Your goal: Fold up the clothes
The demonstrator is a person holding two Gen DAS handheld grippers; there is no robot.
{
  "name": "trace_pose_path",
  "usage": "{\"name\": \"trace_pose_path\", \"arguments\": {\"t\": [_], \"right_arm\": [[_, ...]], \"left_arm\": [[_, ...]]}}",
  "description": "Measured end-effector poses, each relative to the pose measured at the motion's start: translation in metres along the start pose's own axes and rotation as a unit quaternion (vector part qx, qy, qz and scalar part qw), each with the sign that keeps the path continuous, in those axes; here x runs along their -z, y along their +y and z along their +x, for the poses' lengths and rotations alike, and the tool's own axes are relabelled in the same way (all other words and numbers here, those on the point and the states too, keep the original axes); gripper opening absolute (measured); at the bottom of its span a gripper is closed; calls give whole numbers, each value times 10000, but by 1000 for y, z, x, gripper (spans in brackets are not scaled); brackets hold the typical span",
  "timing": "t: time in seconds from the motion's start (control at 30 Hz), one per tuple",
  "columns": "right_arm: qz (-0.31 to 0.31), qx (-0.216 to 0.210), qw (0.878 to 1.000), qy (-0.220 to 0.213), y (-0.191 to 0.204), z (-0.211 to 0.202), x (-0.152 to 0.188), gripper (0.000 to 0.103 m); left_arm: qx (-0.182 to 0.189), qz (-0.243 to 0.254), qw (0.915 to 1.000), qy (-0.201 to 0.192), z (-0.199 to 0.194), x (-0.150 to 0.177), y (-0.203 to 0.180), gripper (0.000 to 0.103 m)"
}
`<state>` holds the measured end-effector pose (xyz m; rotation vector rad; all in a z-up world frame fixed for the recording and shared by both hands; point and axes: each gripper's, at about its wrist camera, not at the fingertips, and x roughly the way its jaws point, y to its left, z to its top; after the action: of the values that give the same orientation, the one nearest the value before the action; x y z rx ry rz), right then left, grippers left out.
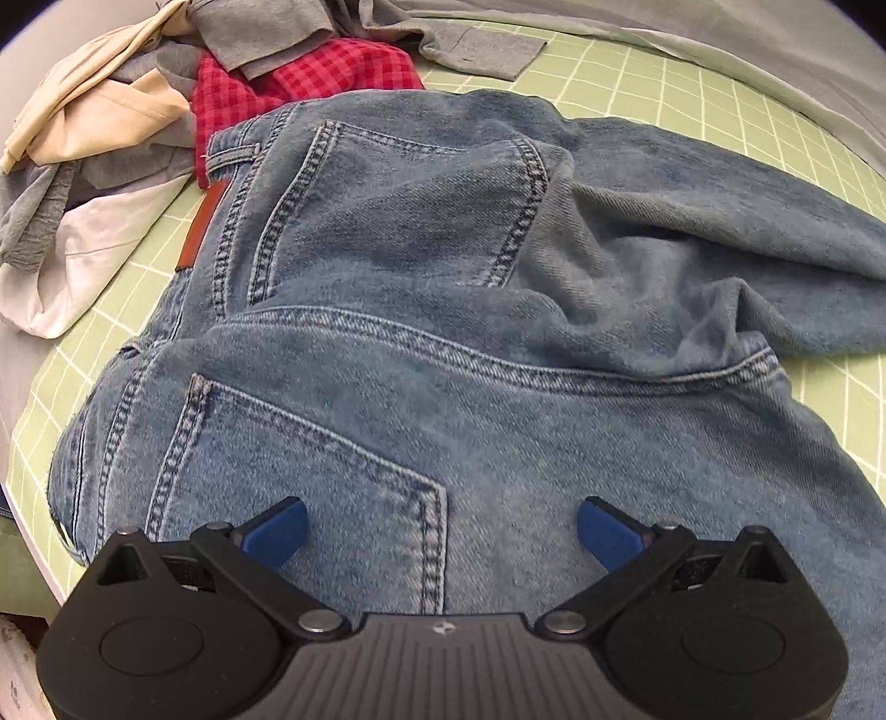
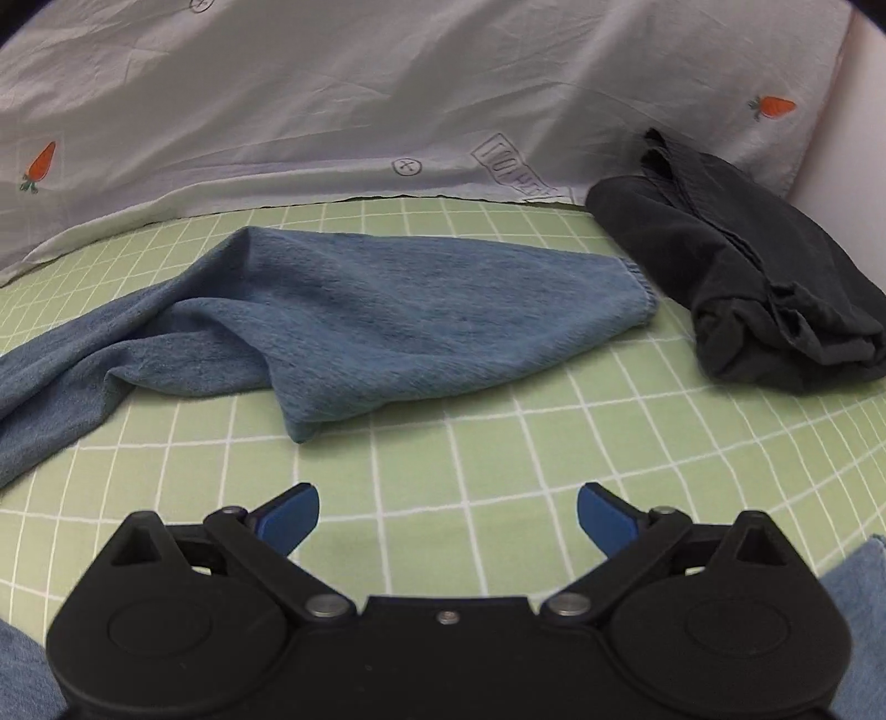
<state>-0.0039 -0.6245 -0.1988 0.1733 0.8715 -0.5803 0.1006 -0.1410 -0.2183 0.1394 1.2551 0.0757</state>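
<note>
Left claw (image 1: 442, 531): blue fingertips stand wide apart, nothing between them, poised over the seat of the blue jeans (image 1: 443, 343). The jeans lie back side up on the green grid-patterned sheet (image 1: 637, 83), both rear pockets and the brown waistband patch (image 1: 202, 227) visible, waistband to the left, legs running off to the right. Far left of the jeans sits an unfolded heap: a red checked garment (image 1: 310, 77), grey pieces (image 1: 260, 27), a cream piece (image 1: 111, 105) and a white one (image 1: 83, 249). Right claw (image 2: 447, 520): fingertips likewise spread wide and empty, above bare green sheet. Beyond it one jeans leg (image 2: 387, 327) lies rumpled and twisted, its hem (image 2: 642, 293) pointing right. At far right a dark folded garment (image 2: 764, 288) rests on the sheet, apart from the hem. A white cloth printed with carrots (image 2: 387, 83) borders the far edge.
</note>
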Motion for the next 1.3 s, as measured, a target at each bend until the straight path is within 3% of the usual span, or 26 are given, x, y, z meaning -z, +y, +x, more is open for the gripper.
{"name": "trace_pose_path", "arguments": {"t": [0.23,0.43,0.5,0.57,0.6,0.63,0.67,0.73,0.83,0.9,0.93,0.97,1.0,1.23,1.3], "right_arm": [[-1016,626,9928,-115,49,31,-24,101],[-1968,1570,9668,-431,53,36,-25,101],[-2103,1560,9634,-566,46,30,-27,89],[-2312,1518,9588,-650,42,25,-29,58],[-2454,1512,9551,-687,41,22,-30,48],[-2624,1604,9484,-769,41,21,-31,18],[-2710,1695,9435,-877,38,18,-32,1],[-2833,1859,9345,-1089,30,11,-36,0],[-2411,1881,9434,-1283,9,-6,-50,0],[-2135,1665,9549,-1219,-4,-12,-55,3],[-1999,1482,9619,-1133,-9,-13,-55,18],[-1843,1261,9695,-1010,-13,-11,-52,42],[-1709,1063,9754,-897,-16,-9,-48,50],[-1606,144,9856,-512,7,1,-11,54],[-1821,185,9819,-494,20,6,-6,56]], "left_arm": [[291,-184,9994,-86,11,-17,3,103],[413,-399,9983,-112,13,-18,7,103],[395,-432,9982,-139,12,-17,7,103],[383,-513,9978,-154,11,-15,7,103],[380,-564,9976,-159,11,-15,7,103],[369,-586,9975,-167,10,-14,7,103],[368,-594,9974,-179,10,-14,7,103],[365,-609,9973,-203,10,-15,8,103],[381,-614,9970,-269,10,-13,10,103],[374,-634,9968,-296,9,-11,10,103],[370,-645,9968,-308,8,-10,10,103],[366,-664,9967,-307,8,-10,10,103],[361,-676,9966,-308,8,-10,10,103],[347,-727,9960,-391,8,-6,9,103],[342,-745,9959,-387,8,-6,9,103]]}}
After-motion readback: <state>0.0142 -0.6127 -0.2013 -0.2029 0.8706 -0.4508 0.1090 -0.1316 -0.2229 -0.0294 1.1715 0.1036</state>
